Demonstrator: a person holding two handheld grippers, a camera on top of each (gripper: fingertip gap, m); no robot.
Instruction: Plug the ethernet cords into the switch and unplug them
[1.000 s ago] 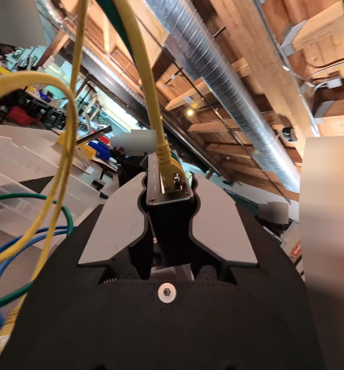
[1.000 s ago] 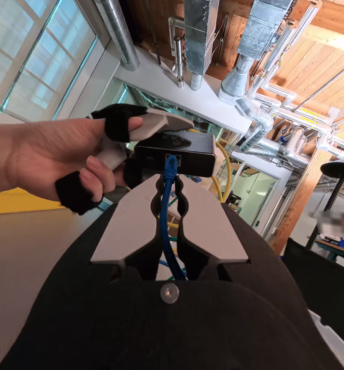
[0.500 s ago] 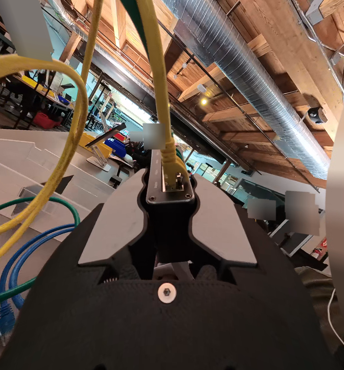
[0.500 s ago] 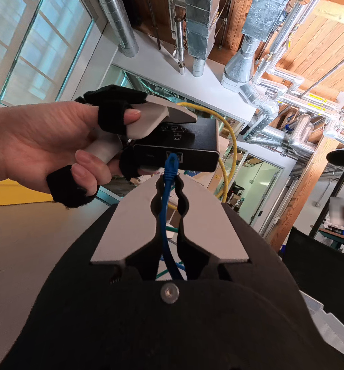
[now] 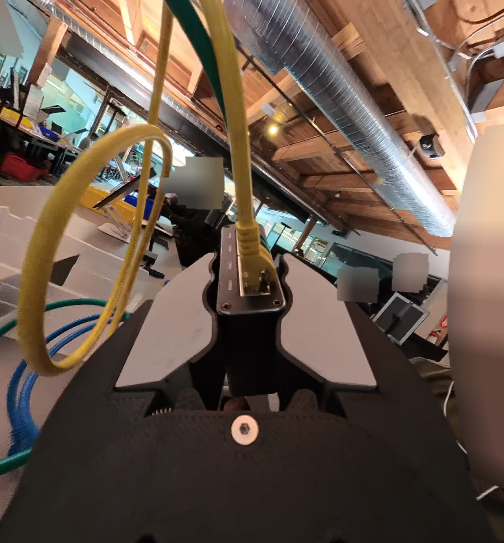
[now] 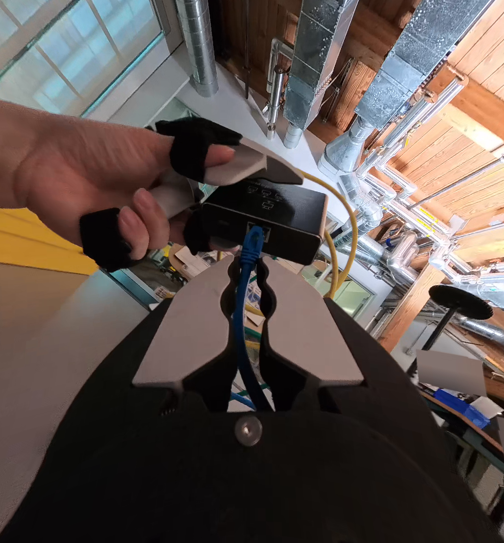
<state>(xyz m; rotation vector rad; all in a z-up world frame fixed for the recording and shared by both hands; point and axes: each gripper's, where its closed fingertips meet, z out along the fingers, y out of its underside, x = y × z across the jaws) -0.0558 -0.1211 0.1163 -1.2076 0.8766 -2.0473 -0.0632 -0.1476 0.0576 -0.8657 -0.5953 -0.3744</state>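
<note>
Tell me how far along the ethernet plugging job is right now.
Done: a yellow cord sits plugged into the switch, which the left gripper clamps. In hand: the right gripper grips the blue cord with its plug at a port on the switch's other face; whether it is fully seated cannot be told. Left: a green cord whose plug is not in view, then unplugging everything.

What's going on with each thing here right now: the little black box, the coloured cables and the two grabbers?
switch: held up off the table, clamped between the left gripper's fingers.
yellow cord: plugged into the switch, looping down.
blue cord: plug at a port on the switch's side, cable pinched by the right gripper.
green cord: lying loose on the table.
left gripper: shut on the switch.
right gripper: shut on the blue cord.
</note>
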